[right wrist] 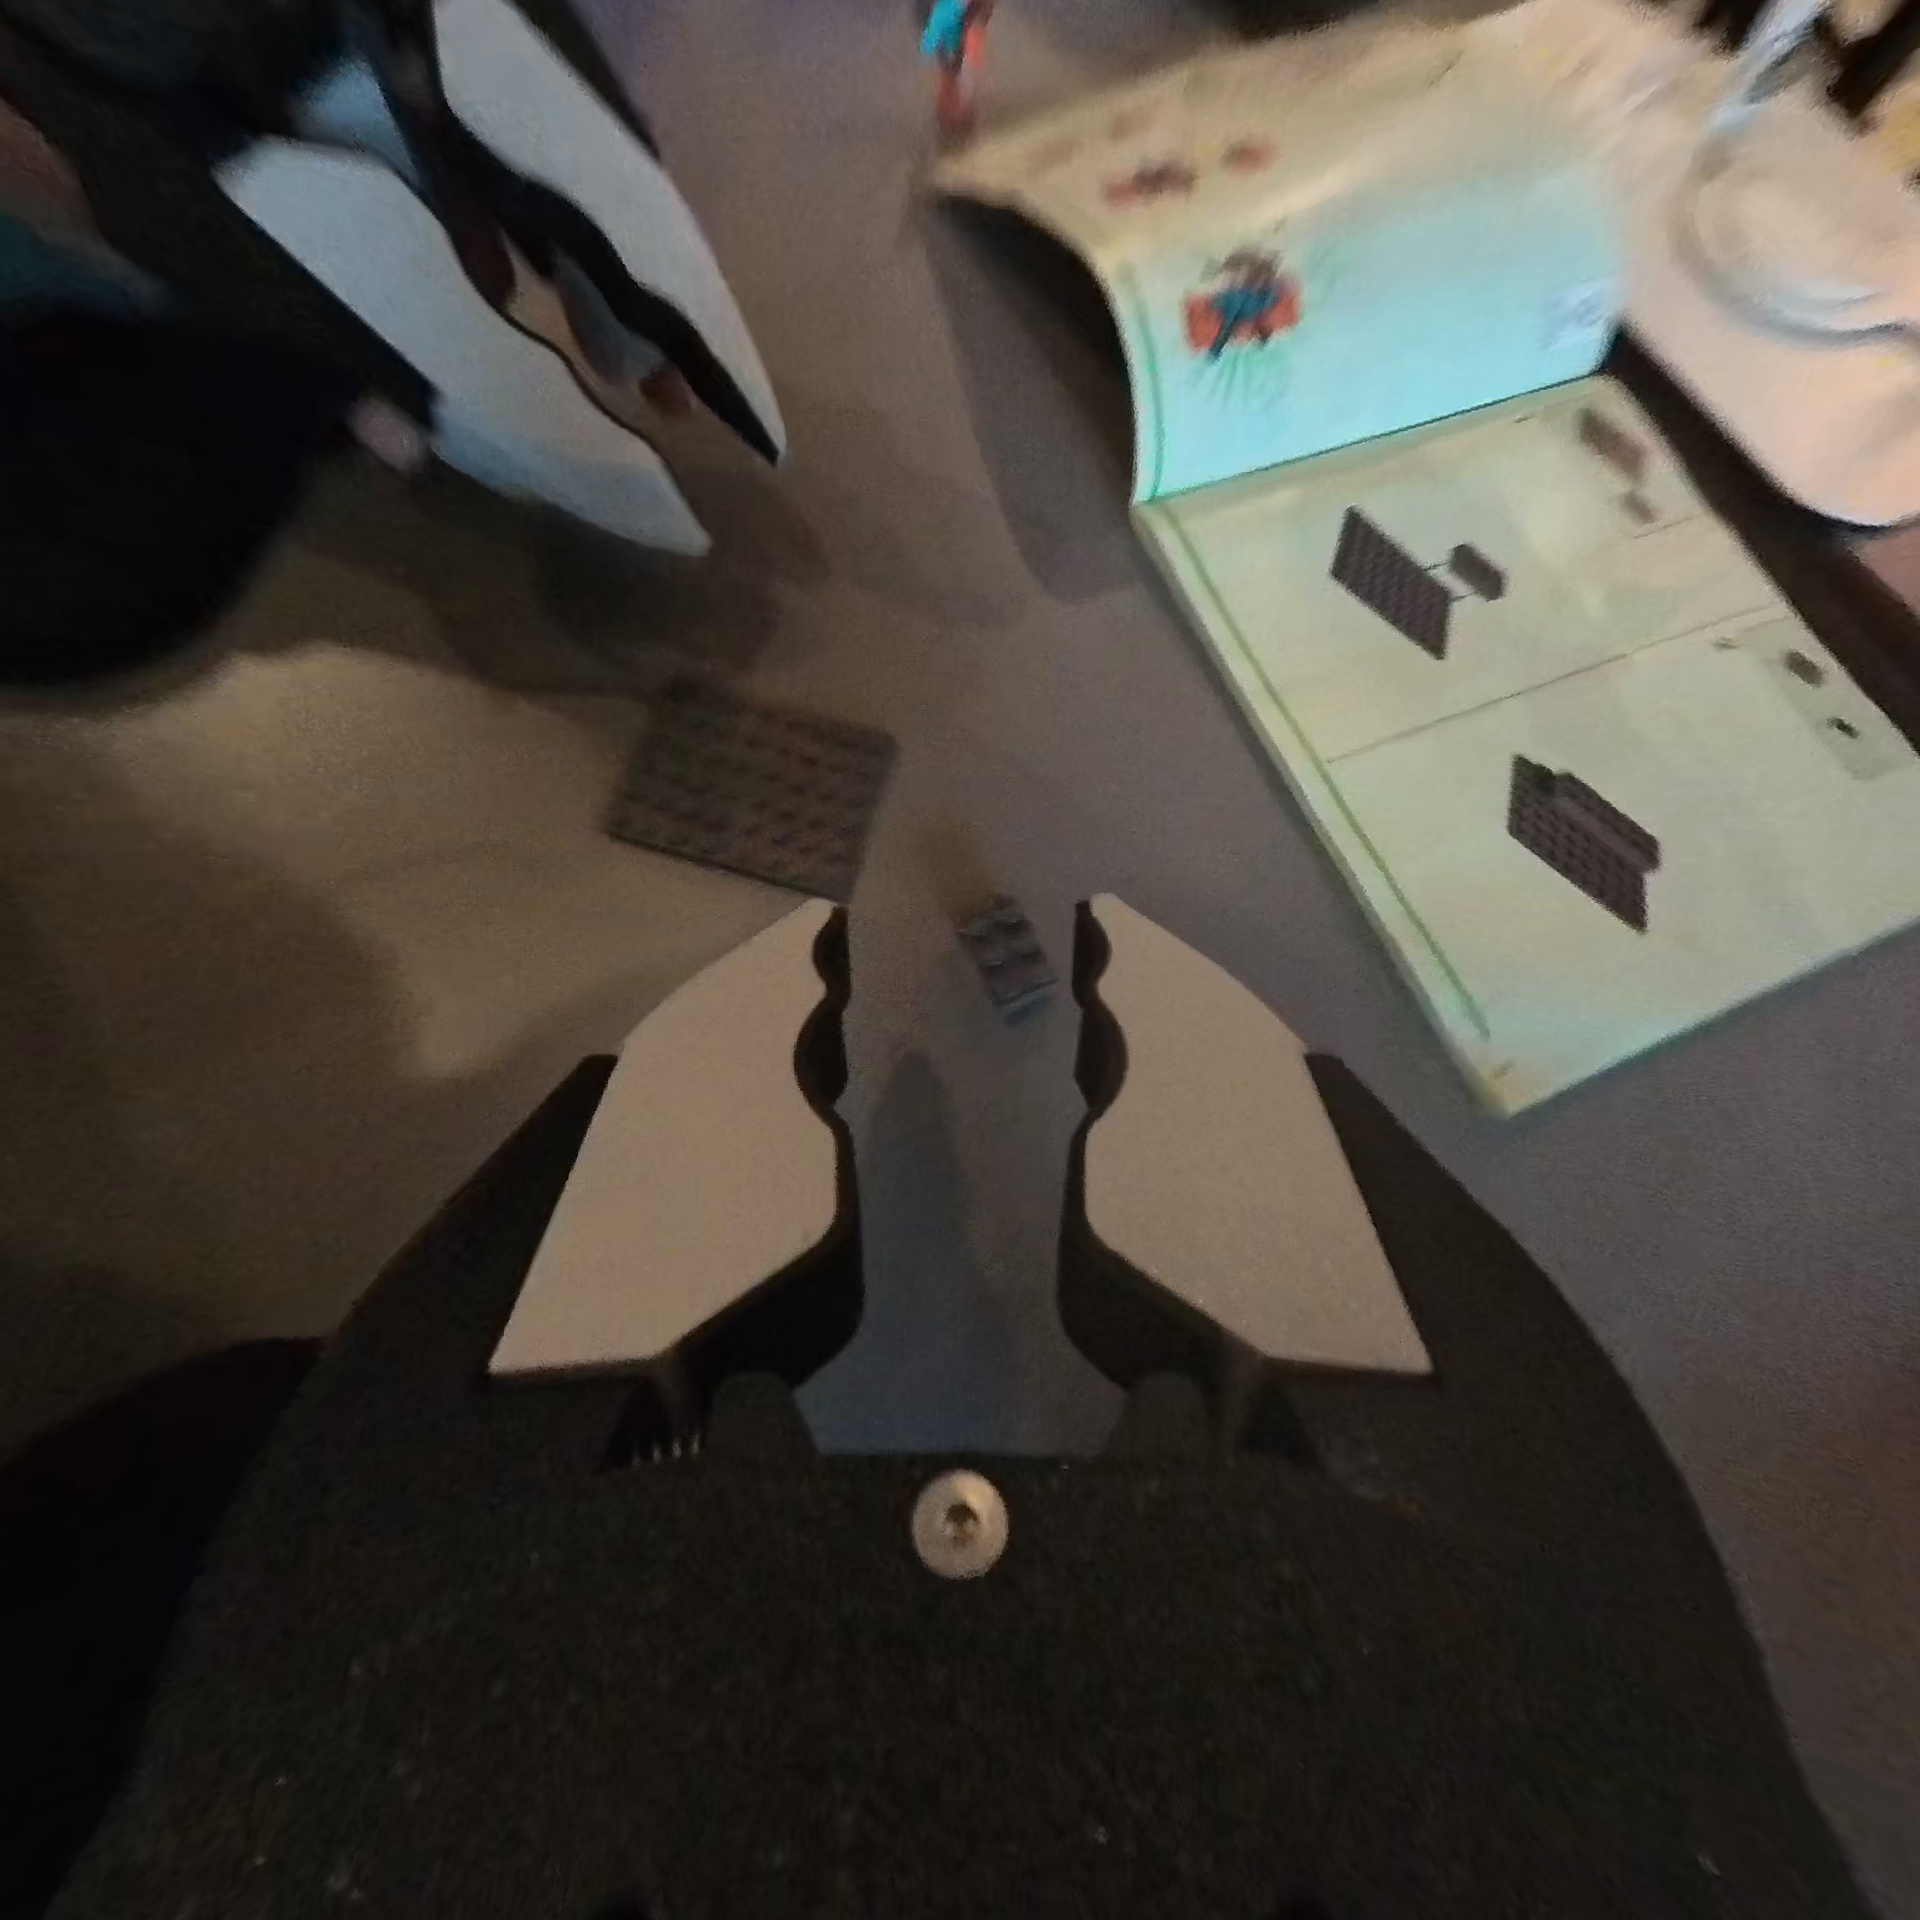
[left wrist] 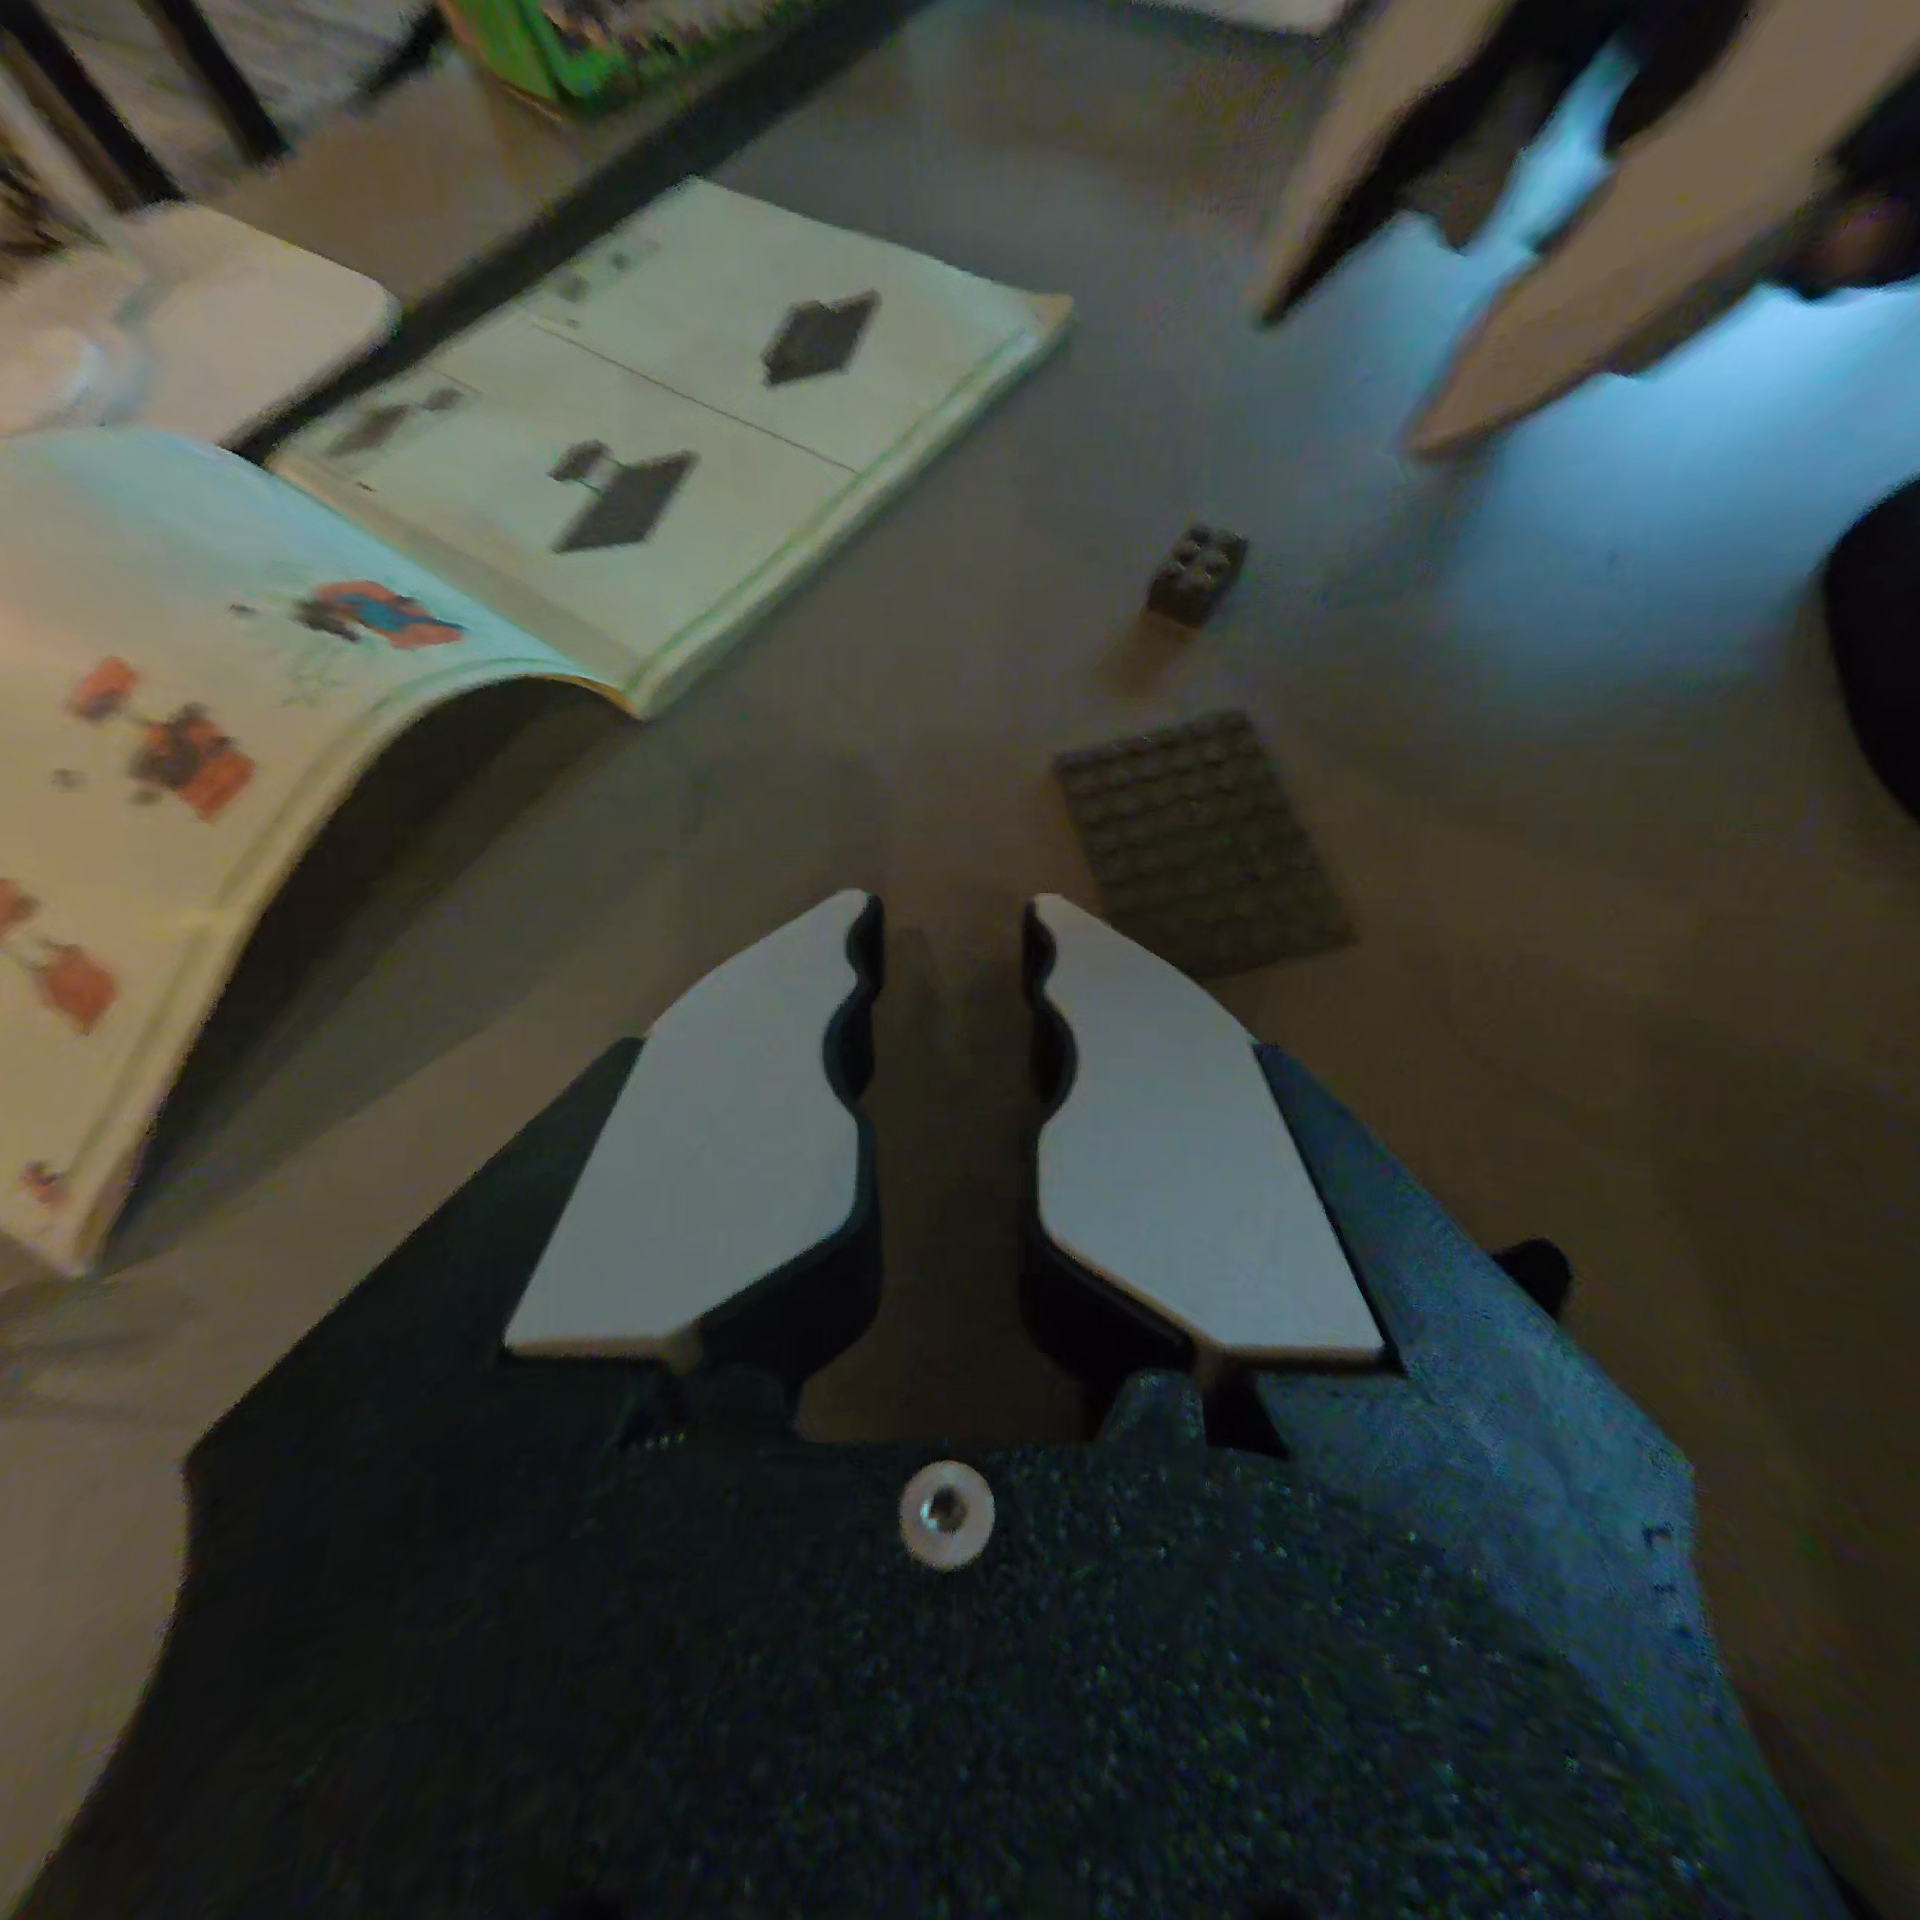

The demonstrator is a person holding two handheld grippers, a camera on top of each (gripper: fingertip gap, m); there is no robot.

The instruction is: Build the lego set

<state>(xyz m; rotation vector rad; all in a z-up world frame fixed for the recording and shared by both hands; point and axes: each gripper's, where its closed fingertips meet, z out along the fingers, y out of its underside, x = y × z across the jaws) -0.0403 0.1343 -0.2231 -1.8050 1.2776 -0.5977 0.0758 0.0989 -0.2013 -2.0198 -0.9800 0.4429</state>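
Both wrist views look steeply down at the counter [left wrist: 1455,831] from close above, facing each other across the grey studded plate [left wrist: 1200,842] [right wrist: 753,795]. Both share that plate, the small brick [left wrist: 1197,571] [right wrist: 1003,961] beside it and the open instruction booklet [left wrist: 665,416] [right wrist: 1507,727].

Left tongs [left wrist: 954,935] and right tongs [right wrist: 956,935] apparently both parted, empty.

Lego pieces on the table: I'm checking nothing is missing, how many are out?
2. A flat grey plate beside the left tool, and a small grey brick between the right tool's fingertips. Others may lie out of view.
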